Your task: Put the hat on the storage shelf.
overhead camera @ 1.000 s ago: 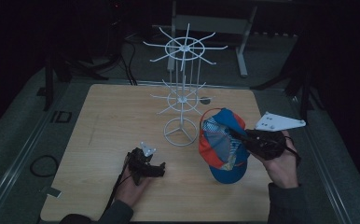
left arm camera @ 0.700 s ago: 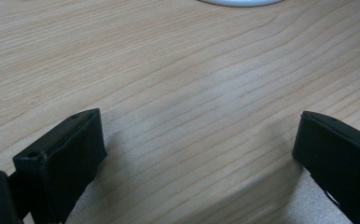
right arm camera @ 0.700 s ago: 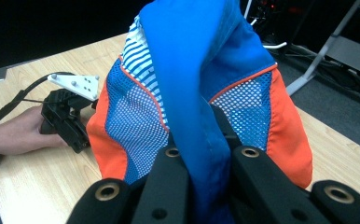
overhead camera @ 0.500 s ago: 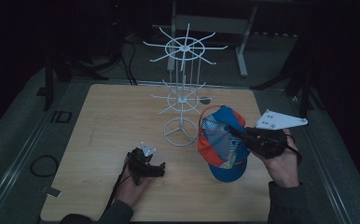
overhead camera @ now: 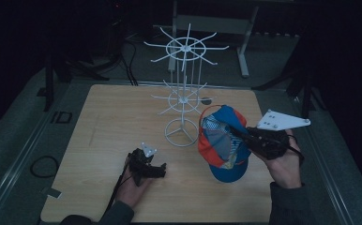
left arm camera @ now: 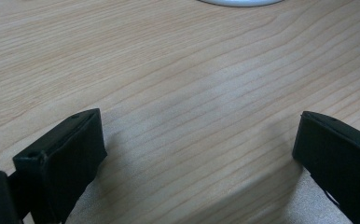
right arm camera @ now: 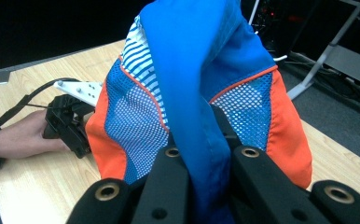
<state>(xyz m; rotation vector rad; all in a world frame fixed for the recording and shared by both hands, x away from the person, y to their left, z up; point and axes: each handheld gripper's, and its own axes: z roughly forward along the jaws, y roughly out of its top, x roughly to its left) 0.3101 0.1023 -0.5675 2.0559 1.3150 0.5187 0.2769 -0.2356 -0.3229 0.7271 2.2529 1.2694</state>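
Bench (overhead camera: pixel 104 122): I see a light wooden top under dim light, carrying the rack, with both hands over its near half.
Rack (overhead camera: pixel 183 101): white wire stand, upright at the middle of the bench, on a round base with two tiers of radiating arms. Its base rim shows at the top edge of the left gripper view (left arm camera: pixel 238 2).
Cap (overhead camera: pixel 221 143): blue, orange and white mesh, held up off the bench just right of the rack base, apart from it. In the right gripper view (right arm camera: pixel 201 93) I see its blue fabric running down between the tongs, mesh panels hanging to either side.
Right tongs (overhead camera: pixel 245 136): I read them as clamped on the cap's blue fabric (right arm camera: pixel 206 163), hand raised at the right of the bench.
Left tongs (overhead camera: pixel 156 171): set wide with nothing between them, bare wood in the gap (left arm camera: pixel 199 158); resting low on the near bench, well apart from the cap.
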